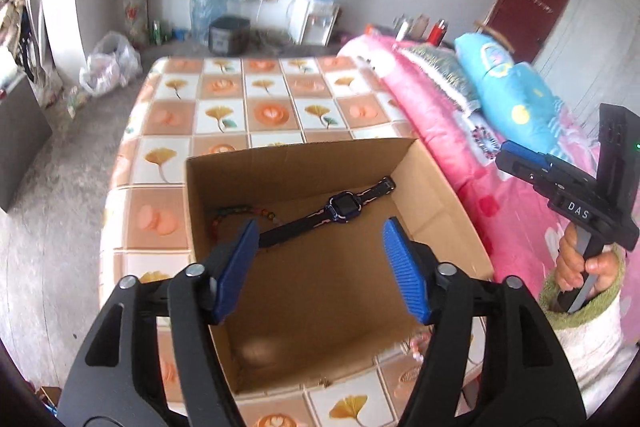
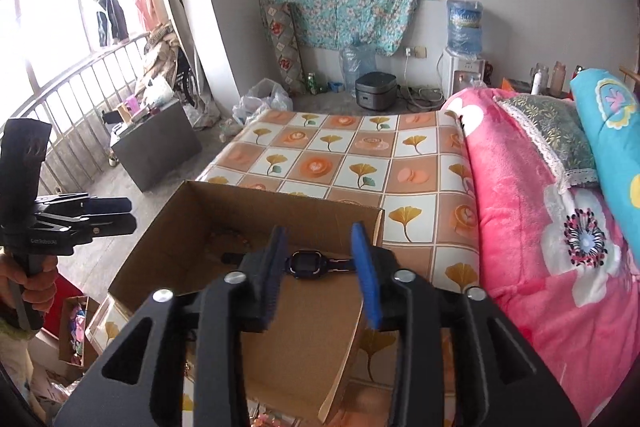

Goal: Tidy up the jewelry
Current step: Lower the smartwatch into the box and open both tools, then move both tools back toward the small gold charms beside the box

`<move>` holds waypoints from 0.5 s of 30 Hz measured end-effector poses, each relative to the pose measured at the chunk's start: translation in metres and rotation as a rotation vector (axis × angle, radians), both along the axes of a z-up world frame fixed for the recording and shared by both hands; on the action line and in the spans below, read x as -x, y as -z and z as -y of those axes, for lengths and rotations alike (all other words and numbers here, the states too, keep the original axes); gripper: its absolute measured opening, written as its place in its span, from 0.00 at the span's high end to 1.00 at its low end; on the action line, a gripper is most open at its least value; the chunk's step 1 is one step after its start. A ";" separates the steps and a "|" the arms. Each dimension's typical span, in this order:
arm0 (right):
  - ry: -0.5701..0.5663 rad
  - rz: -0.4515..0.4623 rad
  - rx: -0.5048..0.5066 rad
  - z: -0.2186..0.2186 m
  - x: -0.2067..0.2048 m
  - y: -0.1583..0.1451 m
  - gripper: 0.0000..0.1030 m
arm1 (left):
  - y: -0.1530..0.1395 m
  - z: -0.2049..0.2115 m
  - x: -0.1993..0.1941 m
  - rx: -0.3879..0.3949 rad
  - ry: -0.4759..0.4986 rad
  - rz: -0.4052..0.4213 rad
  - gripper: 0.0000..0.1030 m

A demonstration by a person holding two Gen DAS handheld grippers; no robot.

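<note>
Jewelry sits in the cardboard box (image 1: pixel 432 203): watch (image 1: pixel 342 205) flat on the floor, bead bracelet (image 1: pixel 224 217) in the far-left corner. Left gripper (image 1: pixel 320 267) and right gripper (image 2: pixel 320 269) both spread, empty, above the box. Watch looks light, with a floppy strap; grab the rigid case. Beads slippery; pinch across the strand.

Left gripper (image 1: pixel 320 251) above open cardboard box (image 1: pixel 332 267), jaws apart, nothing between the blue pads. Dark watch (image 1: pixel 340 205) lies flat on box floor; beaded bracelet (image 1: pixel 240 215) beside it, near left wall. Box sits on counter (image 1: pixel 224 115) with floral checked cover. Right gripper (image 1: pixel 568 203), held in a hand (image 1: pixel 580 263), at right over pink blanket (image 1: pixel 480 163); its jaws not readable from here.
</note>
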State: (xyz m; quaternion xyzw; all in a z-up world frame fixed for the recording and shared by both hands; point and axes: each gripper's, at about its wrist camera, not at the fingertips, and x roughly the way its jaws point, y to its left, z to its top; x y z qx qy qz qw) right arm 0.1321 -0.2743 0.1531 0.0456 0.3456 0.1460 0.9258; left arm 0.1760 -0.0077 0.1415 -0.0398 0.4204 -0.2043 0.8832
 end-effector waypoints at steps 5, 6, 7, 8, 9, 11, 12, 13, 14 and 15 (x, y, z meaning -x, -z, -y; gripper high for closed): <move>-0.006 0.065 0.028 -0.007 0.078 -0.006 0.31 | 0.003 -0.033 0.086 0.005 -0.029 0.115 0.27; -0.001 0.058 0.035 -0.009 0.091 -0.002 0.26 | 0.010 -0.039 0.101 0.003 -0.044 0.124 0.26; 0.006 0.043 0.041 -0.012 0.104 0.005 0.23 | 0.019 -0.044 0.114 -0.003 -0.071 0.124 0.25; 0.007 0.028 0.050 -0.016 0.113 0.011 0.17 | 0.030 -0.049 0.125 -0.010 -0.104 0.115 0.25; 0.011 0.011 0.070 -0.021 0.122 0.019 0.12 | 0.040 -0.052 0.135 -0.013 -0.129 0.100 0.25; 0.033 -0.008 0.156 -0.035 0.137 0.036 0.07 | 0.067 -0.053 0.149 -0.028 -0.171 0.066 0.25; 0.040 -0.007 0.203 -0.042 0.145 0.044 0.07 | 0.078 -0.051 0.154 -0.039 -0.178 0.049 0.25; 0.038 -0.007 0.233 -0.049 0.150 0.051 0.07 | 0.091 -0.048 0.159 -0.056 -0.187 0.034 0.25; 0.036 -0.016 0.250 -0.056 0.155 0.058 0.07 | 0.102 -0.044 0.162 -0.066 -0.196 0.020 0.25; 0.040 -0.033 0.261 -0.061 0.157 0.064 0.07 | 0.111 -0.042 0.166 -0.062 -0.192 0.018 0.25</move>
